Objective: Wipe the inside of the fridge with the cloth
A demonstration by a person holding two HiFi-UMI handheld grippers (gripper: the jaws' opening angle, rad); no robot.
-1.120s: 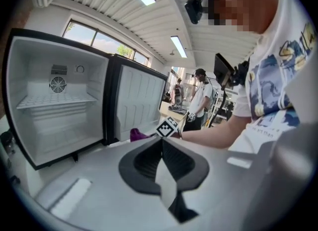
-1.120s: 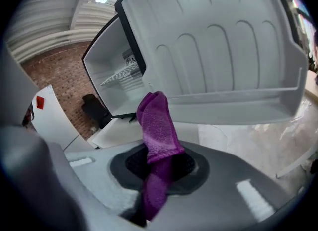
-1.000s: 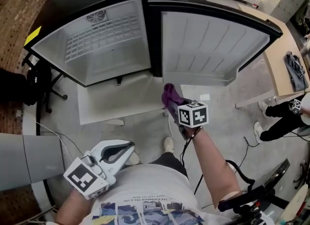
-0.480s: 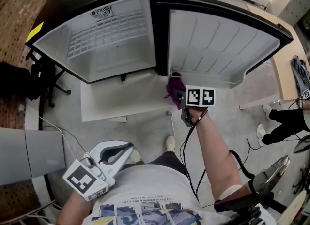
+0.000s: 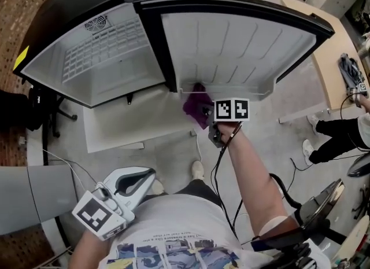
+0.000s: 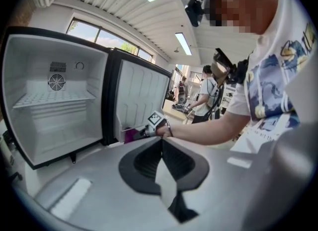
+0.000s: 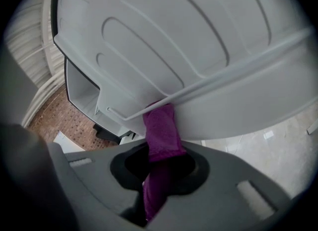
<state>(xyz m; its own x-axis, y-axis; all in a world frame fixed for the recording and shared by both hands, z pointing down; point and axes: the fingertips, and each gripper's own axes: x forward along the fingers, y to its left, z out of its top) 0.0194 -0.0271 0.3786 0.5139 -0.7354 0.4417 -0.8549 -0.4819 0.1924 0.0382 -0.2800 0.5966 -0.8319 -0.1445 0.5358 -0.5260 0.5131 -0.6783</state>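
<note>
1. Cloth (image 7: 161, 130) first: it is purple and clamped in the jaws of the right hand-held gripper (image 7: 158, 175). Its upper end is pressed to the white inner face of the open fridge door (image 5: 243, 42), slipping behind the door's rail (image 7: 208, 78).
2. Head view: the contact sits at the door's lower edge, mid-frame, close to the hinge side.
3. Upper left of the frame: the fridge (image 5: 98, 54) stands open, with a white grille shelf (image 6: 52, 98) across its cavity.
4. Lower left: the left hand-held gripper (image 5: 144, 176) hangs by the person's torso, its jaws together with nothing between them, well apart from the fridge.
</note>
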